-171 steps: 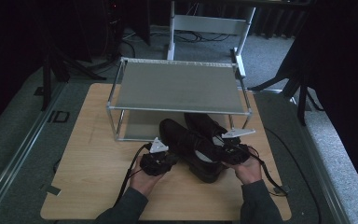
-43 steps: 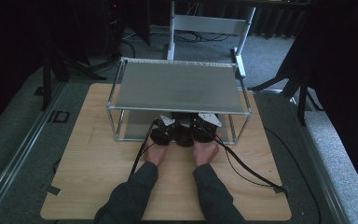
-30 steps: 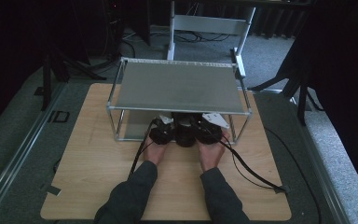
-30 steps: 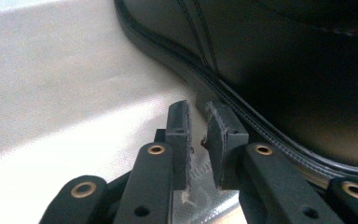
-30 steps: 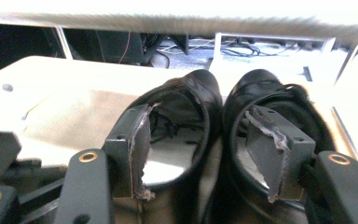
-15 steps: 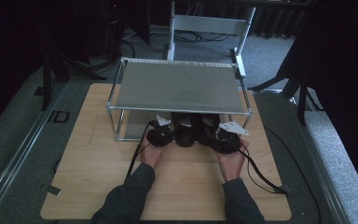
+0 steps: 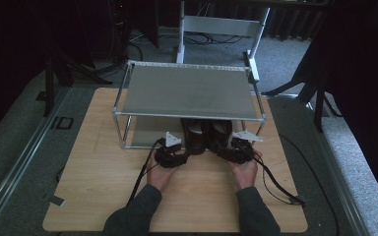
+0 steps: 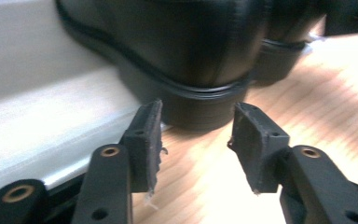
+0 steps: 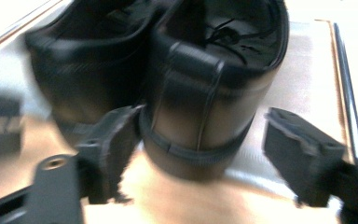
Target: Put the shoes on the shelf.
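Note:
Two black leather shoes stand side by side on the rack's lower shelf, heels toward me: the left shoe (image 7: 195,135) (image 8: 186,46) and the right shoe (image 7: 220,133) (image 9: 214,88). My left gripper (image 7: 179,150) (image 8: 193,140) sits just short of the left shoe's heel. Its jaws have just been opening and nothing is between them. My right gripper (image 7: 227,147) (image 9: 205,140) faces the right shoe's heel. Its jaws have also just been opening and stand wide to either side of the heel without pressing on it.
A metal two-tier rack (image 7: 187,91) stands on the wooden table (image 7: 103,172), its top shelf bare. Its thin posts flank the shoes. A white chair (image 7: 221,24) stands behind the table. Cables trail from both grippers across the wood.
Both hands have drawn back from under the rack and moved apart. Both pairs of jaws have opened off the shoe heels. The shoes stay on the lower shelf.

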Motion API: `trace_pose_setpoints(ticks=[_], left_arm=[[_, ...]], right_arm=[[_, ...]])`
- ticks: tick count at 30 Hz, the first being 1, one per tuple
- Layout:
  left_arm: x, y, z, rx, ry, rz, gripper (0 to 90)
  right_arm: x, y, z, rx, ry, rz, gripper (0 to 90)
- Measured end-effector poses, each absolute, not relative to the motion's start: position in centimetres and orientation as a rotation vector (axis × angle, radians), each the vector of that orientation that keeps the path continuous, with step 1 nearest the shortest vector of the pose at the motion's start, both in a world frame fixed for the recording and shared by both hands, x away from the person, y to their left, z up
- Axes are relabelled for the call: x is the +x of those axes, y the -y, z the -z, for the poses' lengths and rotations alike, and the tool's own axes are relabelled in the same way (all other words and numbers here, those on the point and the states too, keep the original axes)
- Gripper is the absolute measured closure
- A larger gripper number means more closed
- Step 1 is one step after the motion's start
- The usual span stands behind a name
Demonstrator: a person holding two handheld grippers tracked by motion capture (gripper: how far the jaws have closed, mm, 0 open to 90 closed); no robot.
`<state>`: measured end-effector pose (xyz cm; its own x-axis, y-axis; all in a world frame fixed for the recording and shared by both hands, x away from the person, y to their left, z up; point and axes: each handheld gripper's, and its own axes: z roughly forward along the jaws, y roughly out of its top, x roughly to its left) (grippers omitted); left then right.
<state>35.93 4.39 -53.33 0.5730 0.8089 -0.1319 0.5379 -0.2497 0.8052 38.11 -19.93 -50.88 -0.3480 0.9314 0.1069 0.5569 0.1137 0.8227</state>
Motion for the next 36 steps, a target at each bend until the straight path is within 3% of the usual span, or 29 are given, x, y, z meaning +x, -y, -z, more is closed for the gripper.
trace_pose_setpoints(ticks=[4,15,20,22,25,36], left_arm=[[36.0,-3.4,53.6,1.954,-1.076,-0.41,46.7],[37.2,-2.9,54.2,1.943,-1.152,-0.416,49.0],[37.2,-2.8,54.2,1.935,-1.149,-0.415,48.8],[37.3,-2.8,54.1,1.927,-1.151,-0.41,48.4],[37.4,-2.9,54.0,1.923,-1.146,-0.407,48.0],[38.0,-2.9,53.8,1.906,-1.128,-0.379,48.7]], right_arm=[[39.6,18.6,51.9,1.503,-1.921,-1.108,14.5],[39.2,17.7,52.2,1.404,-1.871,-0.96,23.9],[40.7,18.7,52.7,1.579,-1.816,-1.11,14.6],[41.4,18.6,53.2,1.603,-1.814,-1.115,15.7],[40.8,17.8,52.9,1.594,-1.789,-1.052,20.8],[39.3,16.3,53.0,1.569,-1.756,-0.999,20.5]])
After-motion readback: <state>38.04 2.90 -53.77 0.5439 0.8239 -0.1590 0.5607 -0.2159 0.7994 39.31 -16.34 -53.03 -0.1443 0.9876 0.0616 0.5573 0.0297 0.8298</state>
